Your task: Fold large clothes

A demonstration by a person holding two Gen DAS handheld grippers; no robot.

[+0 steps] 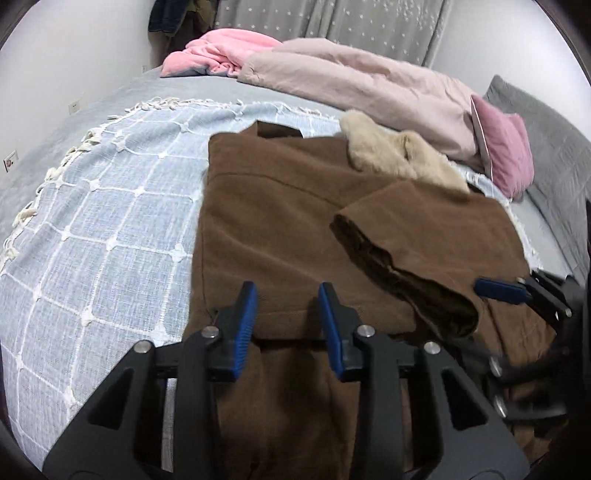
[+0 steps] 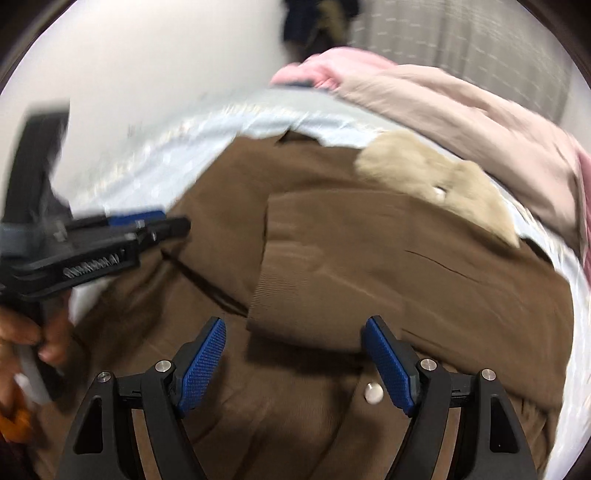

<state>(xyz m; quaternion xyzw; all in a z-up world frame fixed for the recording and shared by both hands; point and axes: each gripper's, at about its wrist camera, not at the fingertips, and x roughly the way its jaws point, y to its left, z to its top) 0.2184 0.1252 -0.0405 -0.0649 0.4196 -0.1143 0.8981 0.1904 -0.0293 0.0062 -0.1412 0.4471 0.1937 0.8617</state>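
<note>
My left gripper (image 1: 288, 295) and right gripper (image 2: 295, 332) hover spread above the brown coat (image 1: 280, 221), pinching nothing. It lies on a checked blue blanket (image 1: 110, 206) covering the bed; pink bedding (image 1: 332, 74) is heaped far, before grey curtains (image 1: 332, 22).

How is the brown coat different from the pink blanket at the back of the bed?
The brown coat lies spread fairly flat near the grippers, on the checked blue throw; the pink blanket is bunched in a crumpled heap at the far end. The coat is dark brown with a pale furry collar; the blanket is bright pink all over. The coat covers more of the bed than the blanket. Both are soft fabric lying on the same bed.
</note>
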